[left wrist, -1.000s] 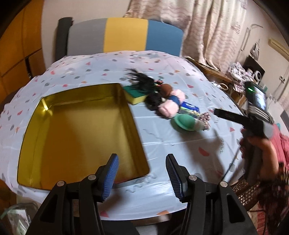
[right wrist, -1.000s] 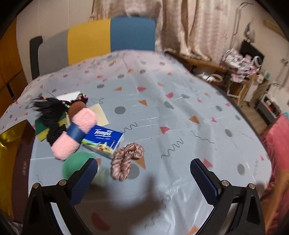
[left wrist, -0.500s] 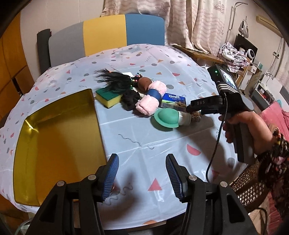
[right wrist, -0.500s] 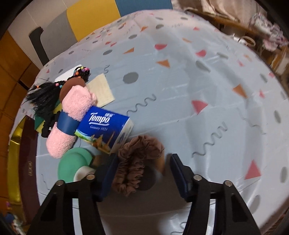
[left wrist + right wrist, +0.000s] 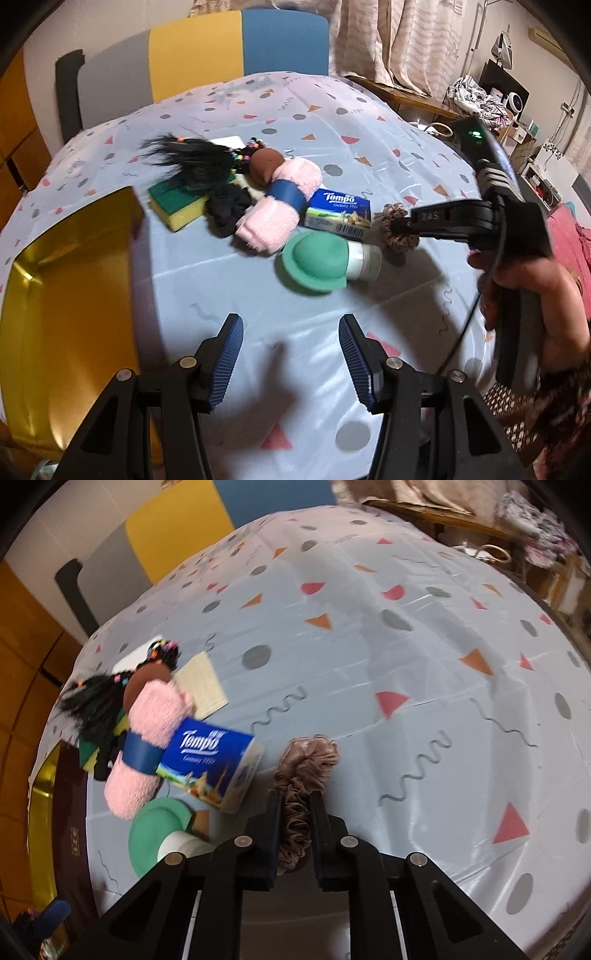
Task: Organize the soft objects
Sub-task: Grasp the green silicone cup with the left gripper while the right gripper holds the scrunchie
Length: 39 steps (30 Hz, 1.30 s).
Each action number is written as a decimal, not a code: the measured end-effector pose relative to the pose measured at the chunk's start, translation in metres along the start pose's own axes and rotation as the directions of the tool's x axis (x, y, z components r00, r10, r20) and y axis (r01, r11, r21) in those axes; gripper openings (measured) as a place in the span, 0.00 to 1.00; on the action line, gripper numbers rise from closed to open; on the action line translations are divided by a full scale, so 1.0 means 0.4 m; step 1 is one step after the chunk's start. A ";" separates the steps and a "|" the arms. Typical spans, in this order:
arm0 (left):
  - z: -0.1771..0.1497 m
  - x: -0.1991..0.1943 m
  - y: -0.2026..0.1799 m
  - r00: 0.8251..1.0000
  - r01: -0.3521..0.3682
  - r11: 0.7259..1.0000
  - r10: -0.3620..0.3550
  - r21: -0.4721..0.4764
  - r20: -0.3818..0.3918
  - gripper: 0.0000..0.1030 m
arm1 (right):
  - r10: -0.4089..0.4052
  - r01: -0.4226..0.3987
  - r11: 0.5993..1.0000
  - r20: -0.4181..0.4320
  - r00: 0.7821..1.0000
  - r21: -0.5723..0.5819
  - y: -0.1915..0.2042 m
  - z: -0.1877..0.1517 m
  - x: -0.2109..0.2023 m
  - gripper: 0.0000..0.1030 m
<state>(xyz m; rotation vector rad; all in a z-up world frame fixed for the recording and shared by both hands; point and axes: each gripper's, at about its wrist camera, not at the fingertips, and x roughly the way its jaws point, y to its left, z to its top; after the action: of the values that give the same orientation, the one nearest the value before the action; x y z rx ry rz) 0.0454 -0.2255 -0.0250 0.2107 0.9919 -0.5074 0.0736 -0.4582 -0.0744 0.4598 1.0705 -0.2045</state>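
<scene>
Gold tray [image 5: 74,280] at 9 o'clock of left gripper [image 5: 291,354], which hangs open and empty over tablecloth [image 5: 258,295]. Soft pile at 12 o'clock: one sponge [image 5: 177,206], one black scrunchie [image 5: 227,210], one doll [image 5: 221,162], one pink towel roll [image 5: 279,206], one Tempo tissue pack [image 5: 338,212], one green puff [image 5: 314,262]. Brown scrunchie [image 5: 299,786] at 2 o'clock, pinched between fingers of right gripper [image 5: 294,805], long axis along the fingers. Right gripper nearer; tray lies toward 9 o'clock of it.
</scene>
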 end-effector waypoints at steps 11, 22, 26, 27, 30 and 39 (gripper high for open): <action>0.091 0.191 -0.012 0.985 0.140 0.989 -0.143 -0.038 -0.098 0.48 | 0.001 -0.007 0.993 0.049 0.999 0.115 -0.059 0.025 -0.025 0.13; 0.048 0.110 -0.106 0.976 0.219 0.961 -0.214 0.168 -0.049 0.44 | -0.015 0.002 0.990 0.088 0.996 0.139 -0.075 0.029 -0.051 0.13; 0.122 0.144 -0.095 0.986 0.161 0.970 -0.150 0.184 -0.073 0.58 | -0.006 -0.006 0.988 0.080 0.997 0.153 -0.083 0.028 -0.049 0.13; 0.137 0.155 -0.100 0.989 0.139 0.966 -0.125 0.219 -0.079 0.61 | -0.004 -0.008 0.988 0.079 0.997 0.155 -0.084 0.027 -0.048 0.13; 0.161 0.185 -0.132 0.997 0.063 0.937 -0.045 0.344 -0.061 0.62 | -0.001 -0.010 0.987 0.074 0.997 0.158 -0.086 0.028 -0.045 0.13; 0.158 0.265 -0.147 0.980 0.144 0.892 -0.070 0.428 -0.184 0.67 | 0.006 -0.015 0.986 0.056 0.998 0.165 -0.087 0.029 -0.032 0.13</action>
<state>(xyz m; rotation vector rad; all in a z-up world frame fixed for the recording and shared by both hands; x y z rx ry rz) 0.1102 -0.3343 -0.0766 0.6153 1.0429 -0.8260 0.0635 -0.4951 -0.0676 0.6052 1.0011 -0.2968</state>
